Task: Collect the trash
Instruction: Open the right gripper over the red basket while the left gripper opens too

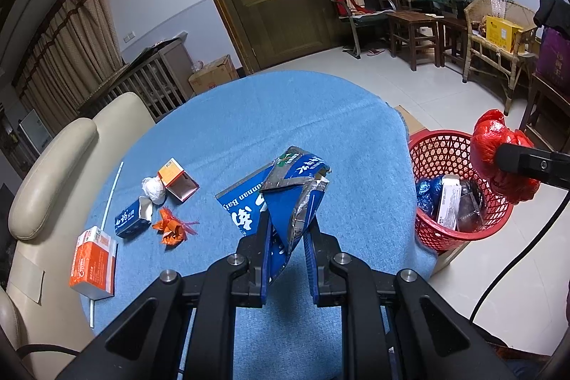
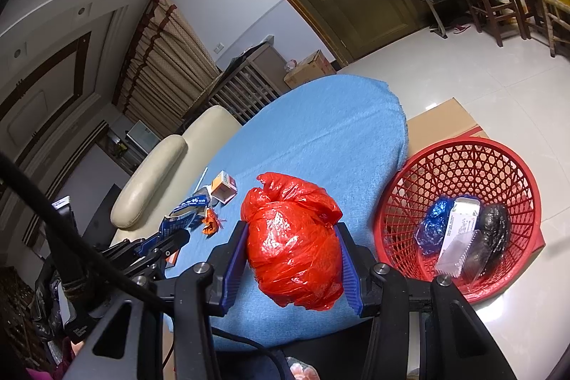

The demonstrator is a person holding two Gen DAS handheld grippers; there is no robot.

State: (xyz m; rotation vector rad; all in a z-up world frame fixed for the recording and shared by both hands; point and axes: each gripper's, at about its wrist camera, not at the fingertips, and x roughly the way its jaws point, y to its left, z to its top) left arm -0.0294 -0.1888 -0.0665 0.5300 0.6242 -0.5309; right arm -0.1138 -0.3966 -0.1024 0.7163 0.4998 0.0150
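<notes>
One worktop is carrying five loose scraps: three small boxes, one white wad, one orange wrapper. One red basket is sitting beside it, holding four pieces. The right gripper is clamping one red bag, partly spread. The left gripper is pinching one flattened blue carton, nearly closed.
</notes>
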